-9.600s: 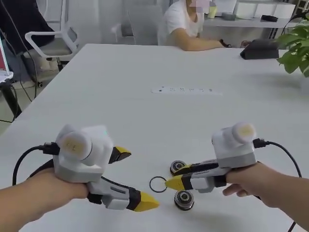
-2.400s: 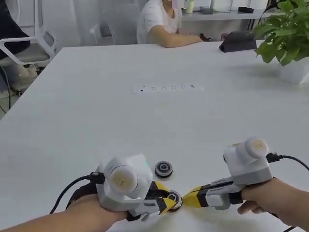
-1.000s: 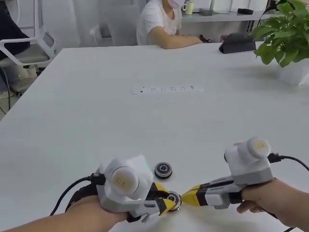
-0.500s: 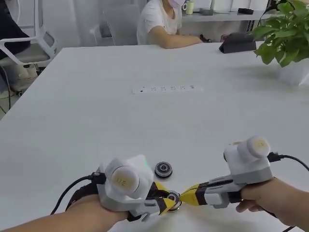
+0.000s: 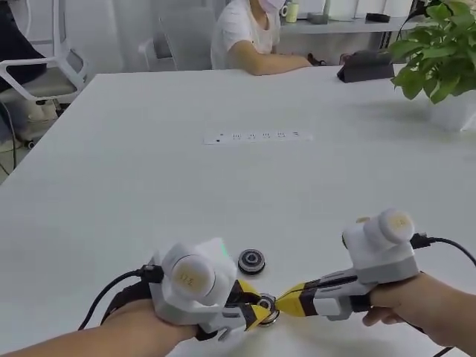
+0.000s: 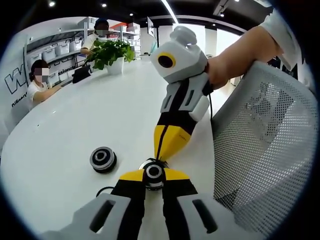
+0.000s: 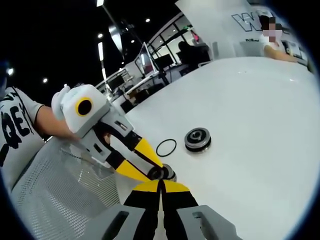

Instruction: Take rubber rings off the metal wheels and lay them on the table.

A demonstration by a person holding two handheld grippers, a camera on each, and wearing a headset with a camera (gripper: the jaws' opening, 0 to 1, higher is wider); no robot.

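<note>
The left gripper (image 6: pixel 153 176) clamps a small round metal wheel (image 6: pixel 153 171) at the near edge of the white table (image 5: pixel 223 193). The wheel's hub face is up, and it has no long axis. The right gripper (image 7: pixel 160 184), jaws pressed together, touches the wheel's rim. A second metal wheel (image 5: pixel 252 261) and a loose black rubber ring (image 7: pixel 166 147) lie nearby. Nothing has visibly shifted since half a second ago.

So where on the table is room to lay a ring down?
Free: the wide table stretch between the power strip and the free wheel, and from the strip to the plant. Crowded: the near edge, where the left hand-held gripper and right hand-held gripper meet on the held wheel, a loose ring close by.
</note>
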